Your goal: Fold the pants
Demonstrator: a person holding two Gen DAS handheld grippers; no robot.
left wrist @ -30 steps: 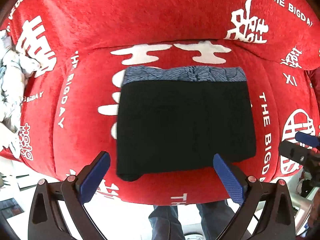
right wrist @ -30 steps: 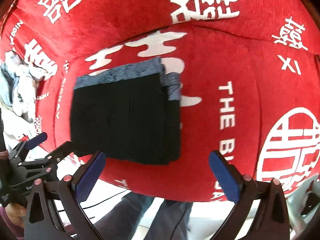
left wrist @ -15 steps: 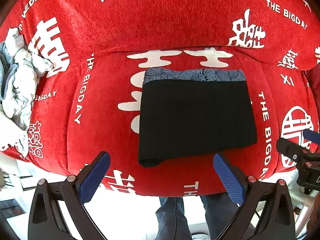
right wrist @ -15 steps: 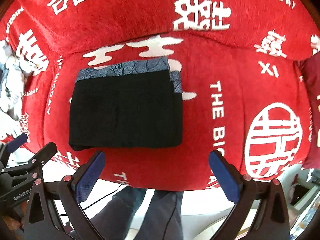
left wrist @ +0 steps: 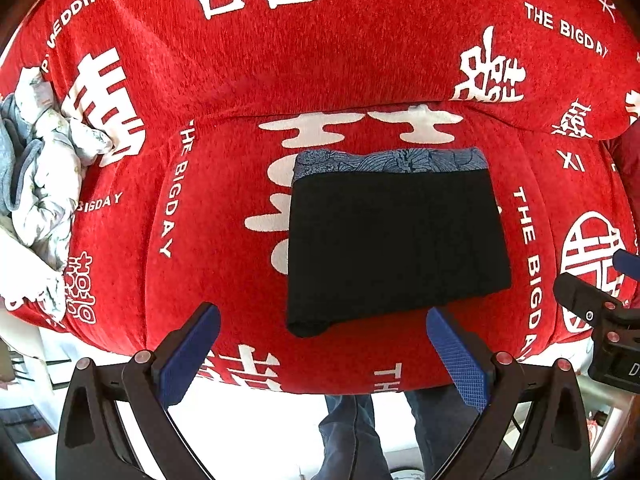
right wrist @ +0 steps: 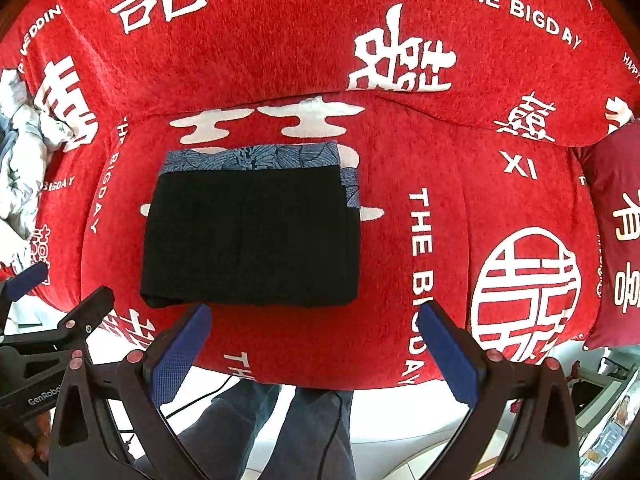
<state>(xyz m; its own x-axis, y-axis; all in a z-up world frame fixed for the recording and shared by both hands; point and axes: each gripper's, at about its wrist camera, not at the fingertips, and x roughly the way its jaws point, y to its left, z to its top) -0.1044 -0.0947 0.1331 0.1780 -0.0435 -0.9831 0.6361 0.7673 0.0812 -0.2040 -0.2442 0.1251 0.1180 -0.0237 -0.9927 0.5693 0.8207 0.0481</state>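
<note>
The black pants lie folded into a neat rectangle on the red sofa seat, their blue patterned waistband at the far edge. In the right wrist view the same folded pants sit left of centre. My left gripper hovers open over the seat's front edge, just short of the pants, holding nothing. My right gripper is likewise open and empty near the front edge. Each gripper shows at the side of the other's view.
The sofa cover is red plush with white lettering, and its backrest rises behind the pants. A crumpled pale garment lies at the far left. A dark red cushion stands at the right. A person's legs are below the seat edge.
Both grippers have drawn back and up from the pants, which now look smaller and farther away. The pants themselves stay folded in place.
</note>
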